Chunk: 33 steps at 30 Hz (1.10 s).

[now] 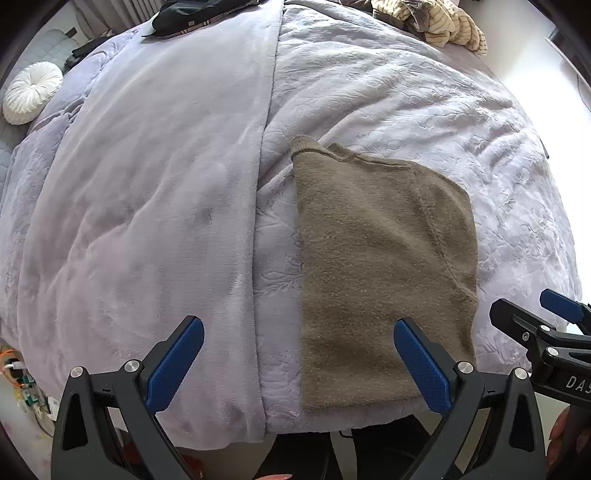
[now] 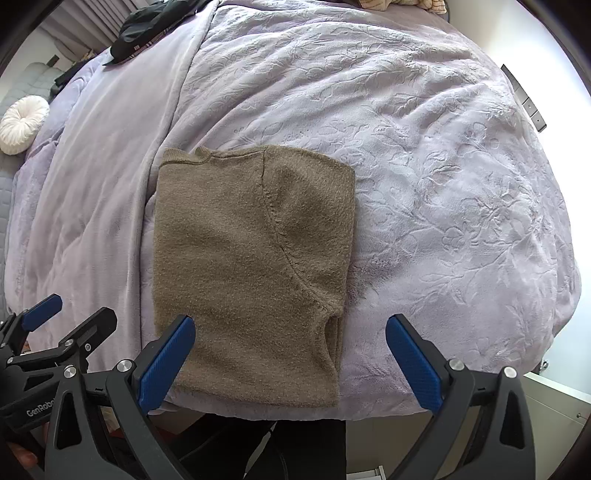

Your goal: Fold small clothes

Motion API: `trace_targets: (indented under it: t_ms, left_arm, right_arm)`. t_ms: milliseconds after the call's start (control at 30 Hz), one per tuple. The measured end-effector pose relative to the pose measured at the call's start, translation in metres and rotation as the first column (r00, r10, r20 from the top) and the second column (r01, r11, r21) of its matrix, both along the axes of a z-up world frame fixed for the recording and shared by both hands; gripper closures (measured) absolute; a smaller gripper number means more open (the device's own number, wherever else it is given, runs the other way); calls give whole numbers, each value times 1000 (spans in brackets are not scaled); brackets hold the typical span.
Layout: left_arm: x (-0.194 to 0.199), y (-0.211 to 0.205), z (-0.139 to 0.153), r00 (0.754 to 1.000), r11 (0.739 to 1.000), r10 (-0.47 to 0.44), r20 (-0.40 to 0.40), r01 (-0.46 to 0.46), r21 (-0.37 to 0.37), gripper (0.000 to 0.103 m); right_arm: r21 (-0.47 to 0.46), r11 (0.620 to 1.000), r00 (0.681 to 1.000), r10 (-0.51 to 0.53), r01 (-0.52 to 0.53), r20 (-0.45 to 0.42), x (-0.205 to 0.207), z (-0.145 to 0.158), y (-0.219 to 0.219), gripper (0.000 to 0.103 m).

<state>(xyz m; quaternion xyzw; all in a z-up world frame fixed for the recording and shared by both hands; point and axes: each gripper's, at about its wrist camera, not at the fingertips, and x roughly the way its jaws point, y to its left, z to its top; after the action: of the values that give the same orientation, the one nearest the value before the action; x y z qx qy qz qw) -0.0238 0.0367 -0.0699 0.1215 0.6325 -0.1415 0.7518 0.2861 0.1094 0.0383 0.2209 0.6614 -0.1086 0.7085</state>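
A brown knitted sweater (image 2: 251, 266) lies folded into a neat rectangle near the front edge of a bed covered by a lilac embossed blanket (image 2: 443, 192), its ribbed neck edge pointing away from me and a curved sleeve seam running down its right half. My left gripper (image 1: 299, 365) hovers above the bed's near edge with its blue-padded fingers (image 1: 177, 362) spread wide and nothing between them; the right-hand pad sits over the sweater's lower right part, though I cannot tell whether it touches the knit. My right gripper (image 2: 291, 363) is likewise wide apart and empty, its left pad over the sweater's lower left corner and its right pad over bare blanket. Each tool shows at the edge of the other's view, close beside it. A smoother lilac duvet (image 1: 147, 192) covers the left side of the bed, meeting the embossed blanket along a straight seam just left of the sweater. A round white cushion (image 1: 31, 92) rests at the far left, dark clothing (image 2: 155, 26) at the far end, and a striped beige garment (image 1: 436, 22) at the far right.
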Motion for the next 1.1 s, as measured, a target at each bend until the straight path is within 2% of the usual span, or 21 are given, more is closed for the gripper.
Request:
trace_targets:
  t_ms: [733,1100]
  left_arm:
    - [0,4,-2,1000,1000,7,-3,-7,15,0]
    - [1,6,-3,1000,1000,7,-2,-7,18,0]
  right_arm:
    - [-6,1000,1000,3,-3,-4,0,1,0,0]
    - [-40,999,1000,16,-16,-6,1,4,-2,0]
